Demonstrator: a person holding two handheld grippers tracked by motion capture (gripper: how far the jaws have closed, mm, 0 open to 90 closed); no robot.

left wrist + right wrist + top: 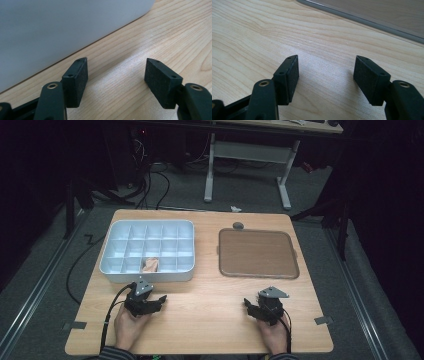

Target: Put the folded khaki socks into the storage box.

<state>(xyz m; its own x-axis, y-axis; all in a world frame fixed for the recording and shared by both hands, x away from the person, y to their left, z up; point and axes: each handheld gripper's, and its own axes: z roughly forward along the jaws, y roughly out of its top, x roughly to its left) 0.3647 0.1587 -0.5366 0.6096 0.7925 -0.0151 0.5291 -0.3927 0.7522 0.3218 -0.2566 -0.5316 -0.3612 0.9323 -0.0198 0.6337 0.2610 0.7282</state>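
Note:
My left gripper rests low over the light wooden table, just in front of a white compartment box. In the left gripper view its jaws stand wide apart with bare wood between them, and the box's white wall rises close ahead. A tan object lies in one front compartment of the box. My right gripper sits near the table's front right, in front of a brown tray. Its jaws are open and empty, with the tray's rim ahead.
A small dark round thing lies behind the tray near the table's far edge. Beyond the table stand a white desk frame and cables on the grey floor. Metal rails run along the floor on both sides.

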